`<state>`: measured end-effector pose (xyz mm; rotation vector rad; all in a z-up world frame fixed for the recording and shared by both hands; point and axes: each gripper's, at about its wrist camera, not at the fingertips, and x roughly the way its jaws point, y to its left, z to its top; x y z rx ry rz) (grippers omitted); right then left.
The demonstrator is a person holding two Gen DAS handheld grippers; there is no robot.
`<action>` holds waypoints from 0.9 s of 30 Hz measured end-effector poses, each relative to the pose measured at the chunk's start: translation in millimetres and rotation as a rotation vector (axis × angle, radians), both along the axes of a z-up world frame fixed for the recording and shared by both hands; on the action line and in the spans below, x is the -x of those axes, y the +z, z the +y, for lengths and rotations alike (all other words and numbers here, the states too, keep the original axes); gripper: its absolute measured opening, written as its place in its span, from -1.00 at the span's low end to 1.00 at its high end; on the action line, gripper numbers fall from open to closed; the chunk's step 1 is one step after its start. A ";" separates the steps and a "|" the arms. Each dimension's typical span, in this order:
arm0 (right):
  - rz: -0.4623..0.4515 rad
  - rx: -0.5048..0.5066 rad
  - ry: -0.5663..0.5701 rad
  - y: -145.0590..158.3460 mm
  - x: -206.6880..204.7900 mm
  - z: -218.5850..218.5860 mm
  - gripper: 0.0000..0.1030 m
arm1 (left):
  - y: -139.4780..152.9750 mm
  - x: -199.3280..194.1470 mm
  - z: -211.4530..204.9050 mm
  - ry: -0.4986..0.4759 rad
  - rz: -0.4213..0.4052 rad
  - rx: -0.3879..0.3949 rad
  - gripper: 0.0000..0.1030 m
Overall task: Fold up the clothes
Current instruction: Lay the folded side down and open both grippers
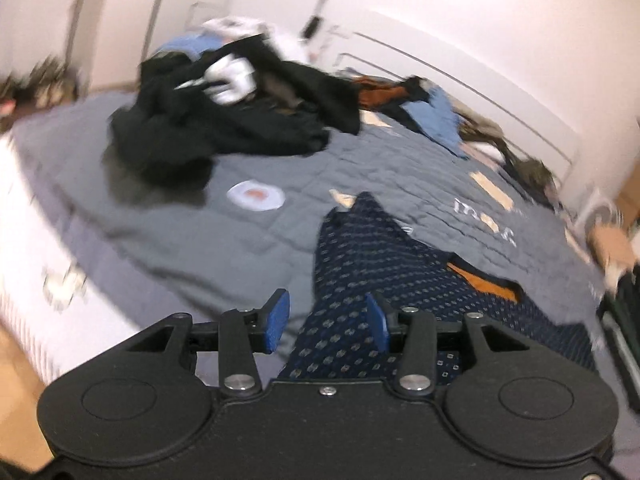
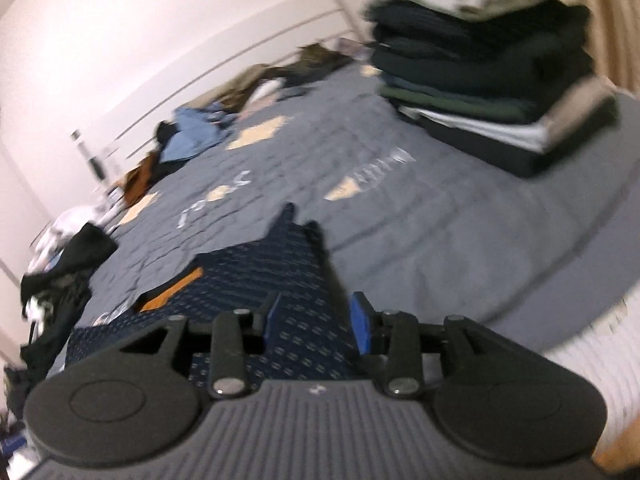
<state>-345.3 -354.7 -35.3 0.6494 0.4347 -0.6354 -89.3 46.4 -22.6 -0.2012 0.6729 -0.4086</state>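
both tongs, left gripper [image 1: 327,320] and right gripper [image 2: 317,320], stand partly open and hold nothing above the navy patterned fabric garment [image 1: 384,264] lying flat on the grey quilted bedspread [image 1: 168,236]; judgement: pinch matching edges, fold evenly.

A wide bed [image 1: 168,236] fills the room, covered by a grey quilted bedspread [image 2: 440,216] with pale patches and white lettering. Behind it a white railed headboard [image 1: 460,80] stands against a plain white wall [image 2: 120,40]. Light wooden floor [image 1: 16,392] shows beside the bed, and what may be a plant [image 1: 44,76] sits blurred in the far corner.
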 end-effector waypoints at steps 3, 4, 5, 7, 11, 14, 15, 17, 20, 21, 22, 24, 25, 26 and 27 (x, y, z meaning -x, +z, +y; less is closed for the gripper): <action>0.011 0.014 0.062 4.1 -18.1 -1.3 -0.26 | 4.2 -6.5 -19.0 -0.055 -0.040 -0.034 -0.16; 0.017 0.018 0.087 4.7 -25.2 -2.4 -0.25 | 4.9 -9.4 -24.1 -0.072 -0.050 -0.036 -0.16; 0.021 0.023 0.110 5.0 -32.6 -3.3 -0.25 | 5.1 -13.4 -29.5 -0.085 -0.055 -0.037 -0.16; 0.036 0.039 0.148 5.8 -47.2 -3.5 -0.25 | 4.4 -23.9 -41.1 -0.101 -0.058 -0.041 -0.16; 0.065 0.074 0.210 10.0 -75.3 -5.4 -0.25 | 2.4 -42.9 -61.2 -0.129 -0.071 -0.055 -0.14; 0.078 0.090 0.232 15.1 -94.5 -7.4 -0.25 | 2.2 -55.8 -76.2 -0.139 -0.092 -0.068 -0.14; 0.079 0.090 0.241 16.9 -101.2 -8.4 -0.25 | 2.2 -60.2 -81.5 -0.146 -0.094 -0.076 -0.13; 0.081 0.091 0.262 20.7 -115.4 -11.7 -0.25 | 3.3 -70.1 -91.6 -0.157 -0.103 -0.097 -0.12; 0.102 0.111 0.293 23.6 -134.9 -17.3 -0.25 | 5.5 -85.4 -106.7 -0.172 -0.120 -0.132 -0.09; 0.113 0.118 0.305 24.5 -141.8 -19.3 -0.25 | 6.2 -90.3 -111.3 -0.177 -0.126 -0.144 -0.08; 0.124 0.123 0.318 24.9 -148.9 -22.2 -0.25 | 6.7 -95.2 -115.0 -0.180 -0.131 -0.158 -0.08; 0.142 0.126 0.339 23.6 -160.2 -28.3 -0.24 | 4.6 -101.5 -119.8 -0.192 -0.136 -0.184 -0.06; 0.151 0.126 0.348 21.8 -164.1 -30.7 -0.24 | 3.1 -104.1 -122.0 -0.199 -0.139 -0.198 -0.06; 0.160 0.124 0.356 19.5 -167.3 -32.9 -0.24 | 0.9 -106.2 -123.7 -0.202 -0.139 -0.212 -0.05; 0.164 0.123 0.365 16.6 -169.1 -34.7 -0.24 | -1.7 -108.9 -125.1 -0.203 -0.134 -0.230 -0.05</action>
